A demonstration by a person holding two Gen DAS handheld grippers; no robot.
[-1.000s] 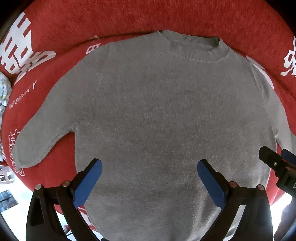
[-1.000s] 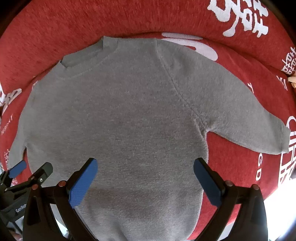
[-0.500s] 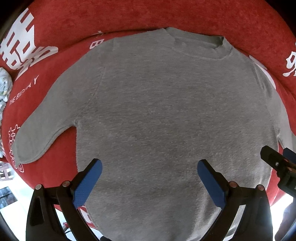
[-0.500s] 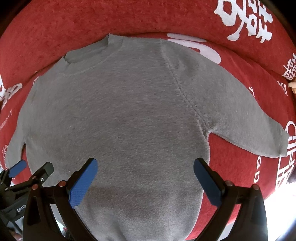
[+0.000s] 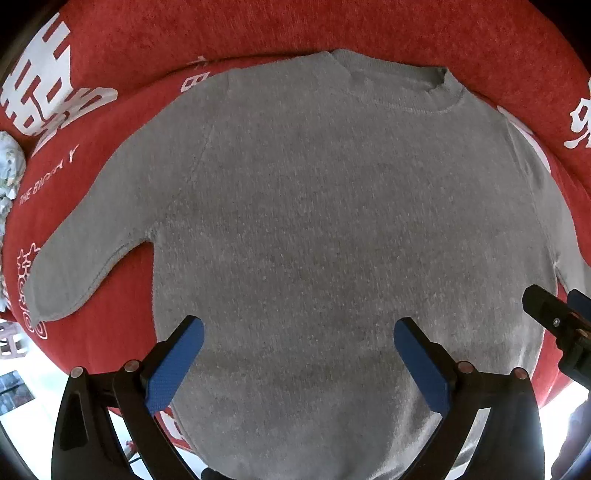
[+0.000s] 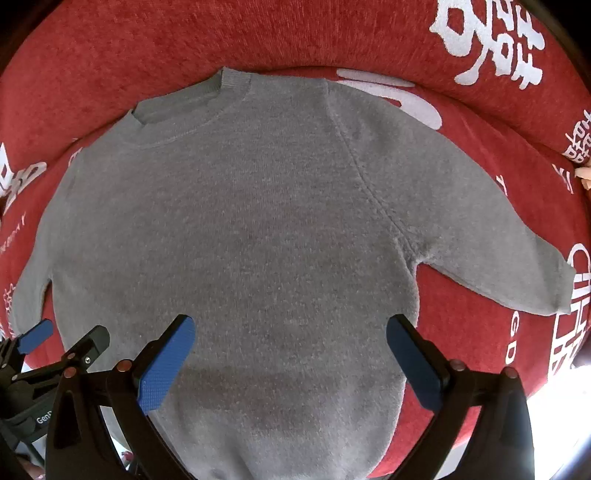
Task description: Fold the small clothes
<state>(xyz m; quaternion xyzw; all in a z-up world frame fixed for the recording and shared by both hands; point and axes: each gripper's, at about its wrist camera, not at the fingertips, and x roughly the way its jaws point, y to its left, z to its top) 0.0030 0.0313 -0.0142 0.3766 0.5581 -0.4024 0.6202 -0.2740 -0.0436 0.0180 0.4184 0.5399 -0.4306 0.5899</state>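
A small grey knit sweater [image 5: 325,229] lies flat and face up on a red cushion [image 5: 258,33], neck away from me, both sleeves spread out. It also shows in the right wrist view [image 6: 258,229]. My left gripper [image 5: 299,365] is open and empty above the sweater's lower left part. My right gripper [image 6: 291,362] is open and empty above the lower right part. Each gripper shows at the edge of the other's view: the right gripper [image 5: 557,325] and the left gripper [image 6: 62,343].
The red cushion [image 6: 295,40] has white printed characters and a raised back edge behind the neck. The cushion's front edge drops off just below the hem, with a bright floor [image 5: 22,391] beyond. A pale patterned object [image 5: 9,166] sits at the far left.
Both grippers have drifted slightly, so the sweater sits a little lower in both views. The sweater itself has not moved and both grippers stay open.
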